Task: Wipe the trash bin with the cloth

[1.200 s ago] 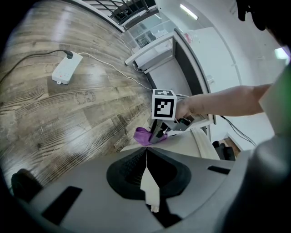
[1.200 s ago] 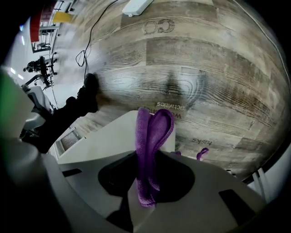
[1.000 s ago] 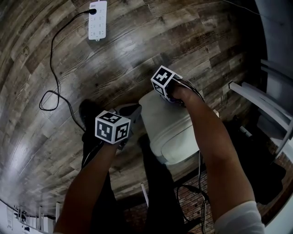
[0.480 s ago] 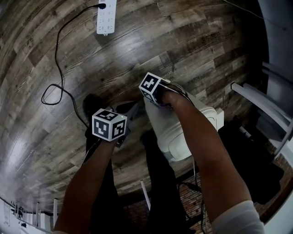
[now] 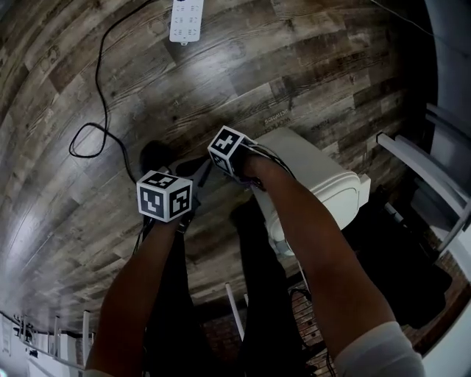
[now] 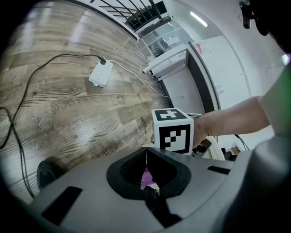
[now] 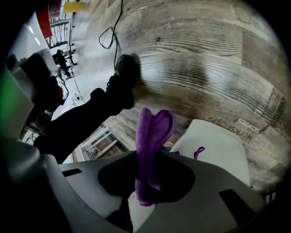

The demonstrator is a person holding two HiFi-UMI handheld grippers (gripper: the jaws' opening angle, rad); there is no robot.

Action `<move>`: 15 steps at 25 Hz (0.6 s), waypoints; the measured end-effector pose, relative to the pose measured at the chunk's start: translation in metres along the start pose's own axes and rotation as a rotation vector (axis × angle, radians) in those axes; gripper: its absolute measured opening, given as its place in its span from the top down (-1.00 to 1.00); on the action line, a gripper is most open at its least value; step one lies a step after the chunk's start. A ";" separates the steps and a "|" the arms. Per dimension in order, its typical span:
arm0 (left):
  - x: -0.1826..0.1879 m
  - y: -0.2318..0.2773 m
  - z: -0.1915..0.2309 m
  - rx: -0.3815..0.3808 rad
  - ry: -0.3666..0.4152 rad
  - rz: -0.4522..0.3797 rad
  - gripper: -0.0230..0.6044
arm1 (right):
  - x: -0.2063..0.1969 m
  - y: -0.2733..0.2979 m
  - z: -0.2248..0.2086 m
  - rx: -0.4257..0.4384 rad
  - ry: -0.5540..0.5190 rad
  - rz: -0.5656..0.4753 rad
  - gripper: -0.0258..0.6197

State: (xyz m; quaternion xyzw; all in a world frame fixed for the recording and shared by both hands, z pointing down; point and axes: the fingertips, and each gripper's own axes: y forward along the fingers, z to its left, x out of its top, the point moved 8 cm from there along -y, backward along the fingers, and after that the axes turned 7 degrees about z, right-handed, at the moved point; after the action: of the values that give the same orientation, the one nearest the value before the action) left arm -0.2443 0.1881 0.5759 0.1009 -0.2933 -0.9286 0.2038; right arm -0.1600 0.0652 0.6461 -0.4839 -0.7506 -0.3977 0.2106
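A white trash bin (image 5: 318, 185) with a closed lid stands on the wooden floor, right of my legs. My right gripper (image 5: 237, 163) hovers at the bin's near-left edge, its jaws hidden under its marker cube and the hand. In the right gripper view it (image 7: 148, 157) is shut on a folded purple cloth (image 7: 153, 132), which sticks up past the jaws beside the bin's lid (image 7: 220, 152). The left gripper (image 5: 200, 175) hangs just left of the right one, shut (image 6: 146, 152). A bit of purple (image 6: 146, 176) shows through the hollow behind its jaws.
A white power strip (image 5: 186, 12) lies at the far top, its black cable (image 5: 99, 103) looping over the floor on the left. My black shoe (image 5: 154, 156) and legs are just left of the bin. White furniture frames (image 5: 430, 173) stand at the right.
My right gripper with the cloth has slid left, off the bin's lid to its near-left edge, close to the left gripper. The left gripper has hardly moved.
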 end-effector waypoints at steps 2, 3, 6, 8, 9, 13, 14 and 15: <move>-0.001 -0.007 0.009 0.014 -0.013 -0.007 0.91 | 0.009 0.003 0.014 0.076 -0.008 -0.014 0.61; -0.001 -0.010 0.014 0.021 -0.019 -0.011 0.91 | 0.013 0.003 0.017 0.105 -0.007 -0.029 0.61; 0.000 -0.015 0.025 0.038 -0.032 -0.024 0.91 | 0.025 -0.010 0.016 0.129 0.005 -0.089 0.61; 0.004 -0.015 0.029 0.041 -0.037 -0.033 0.91 | 0.029 -0.024 0.008 0.099 0.004 -0.122 0.61; 0.006 -0.013 0.031 0.040 -0.037 -0.036 0.91 | 0.030 -0.032 0.001 0.078 0.005 -0.136 0.61; 0.015 -0.001 0.032 0.033 -0.029 -0.035 0.91 | 0.022 -0.063 -0.036 -0.003 0.037 -0.174 0.61; 0.017 0.003 0.032 0.033 -0.026 -0.031 0.91 | 0.018 -0.069 -0.047 -0.023 0.048 -0.179 0.61; 0.019 0.008 0.032 0.032 -0.023 -0.027 0.91 | 0.013 -0.075 -0.059 -0.045 0.058 -0.182 0.61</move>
State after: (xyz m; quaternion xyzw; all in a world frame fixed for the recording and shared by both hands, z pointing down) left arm -0.2684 0.1902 0.6050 0.0976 -0.3092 -0.9274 0.1864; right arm -0.2373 0.0088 0.6607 -0.4066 -0.7757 -0.4459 0.1845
